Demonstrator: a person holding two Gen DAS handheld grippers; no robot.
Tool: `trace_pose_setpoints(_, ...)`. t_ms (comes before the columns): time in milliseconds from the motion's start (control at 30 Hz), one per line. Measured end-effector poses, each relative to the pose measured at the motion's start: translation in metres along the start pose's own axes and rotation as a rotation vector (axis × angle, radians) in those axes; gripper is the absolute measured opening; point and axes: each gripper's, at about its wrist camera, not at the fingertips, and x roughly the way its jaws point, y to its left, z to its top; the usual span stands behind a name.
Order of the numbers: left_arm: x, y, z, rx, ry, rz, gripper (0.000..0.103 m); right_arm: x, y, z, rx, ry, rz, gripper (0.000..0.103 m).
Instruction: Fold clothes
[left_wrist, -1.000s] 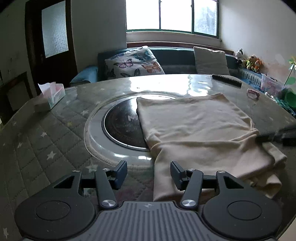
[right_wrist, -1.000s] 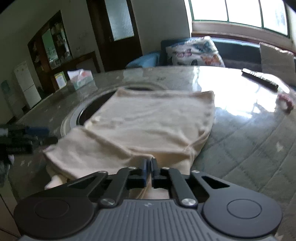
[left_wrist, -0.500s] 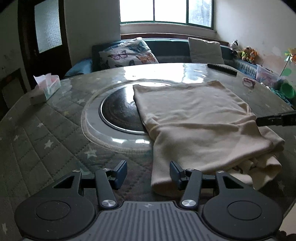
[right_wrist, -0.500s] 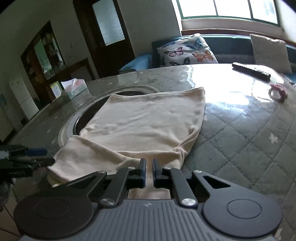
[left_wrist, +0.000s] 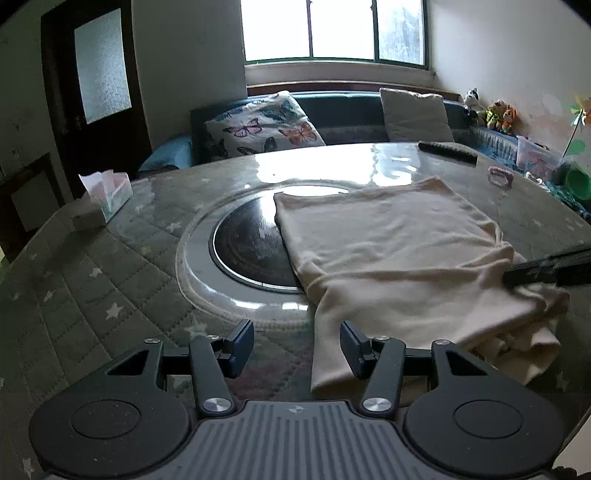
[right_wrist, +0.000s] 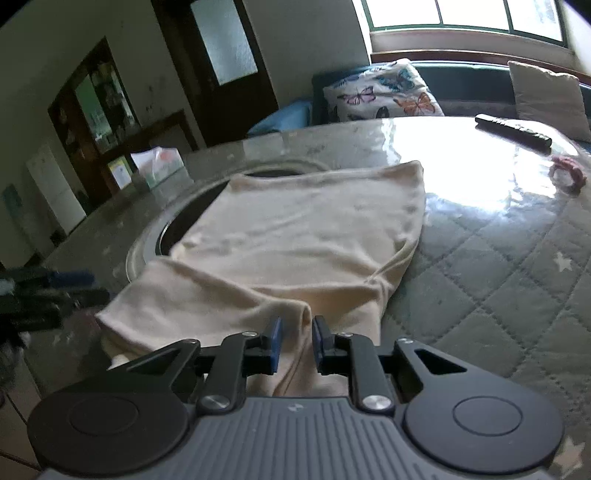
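step: I'm letting go of a fold just laid on the cream garment (right_wrist: 295, 236); the near part is doubled over, the far part lies flat.
right tool (right_wrist: 296, 334): my jaws are opening; a ridge of the cloth stands between the blue pads (right_wrist: 275, 334), and they no longer seem to press on it.
left tool (left_wrist: 297, 341): jaws apart, holding nothing; the garment's near left corner lies just ahead of and under my right-hand finger, bare counter under the gap.
garment place: straight ahead of both tools, spread on the counter (left_wrist: 92, 288), its far left edge overlapping the dark round inset (left_wrist: 251, 243). From the left tool it lies ahead and to the right; from the right tool, ahead and to the left.
next move, my guess: back the right tool off the ridge, then take a new edge with both tools for a further fold. The bunched layers at the near right corner look loose and could drag open.
surface: round counter, quilted star-print cover under a glossy clear sheet, strong window glare on the far side.
on counter: tissue box (left_wrist: 105, 197) far left, remote control (right_wrist: 513, 133) and a small pink thing (right_wrist: 569, 175) far right.
room: butterfly cushion (left_wrist: 262, 125) on a dark sofa beyond, window (left_wrist: 332, 29) behind, dark door left.
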Motion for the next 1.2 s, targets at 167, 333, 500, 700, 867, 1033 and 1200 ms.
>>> trace_pose_setpoints(167, 0.004, 0.001, 0.004, 0.014, -0.003, 0.025, 0.059, -0.002, 0.011, 0.000, -0.058, -0.016, -0.016, 0.007)
trace_pose_setpoints(333, 0.013, 0.003, 0.006, 0.015, 0.005, 0.038, 0.059, -0.022, 0.016, 0.017, -0.100, -0.081, -0.035, 0.006)
trace_pose_setpoints(500, 0.025, 0.004, 0.004, 0.024, 0.029, 0.044, 0.059, -0.021, 0.011, 0.023, -0.109, -0.076, -0.073, 0.006)
trace_pose_setpoints(700, 0.029, -0.002, 0.016, 0.045, 0.009, 0.032, 0.059, -0.006, 0.002, 0.013, -0.067, -0.021, -0.113, 0.010)
trace_pose_setpoints(867, 0.049, -0.015, 0.028, 0.073, 0.001, 0.012, 0.058, -0.011, 0.001, 0.020, -0.073, -0.063, -0.130, 0.012)
trace_pose_setpoints(1033, 0.066, -0.020, 0.025, 0.103, 0.018, 0.021, 0.058, -0.005, 0.013, 0.023, -0.119, -0.083, -0.069, 0.012)
trace_pose_setpoints(1200, 0.065, -0.008, 0.019, 0.110, 0.015, 0.046, 0.060, 0.016, 0.012, 0.019, -0.134, -0.021, -0.055, 0.012)
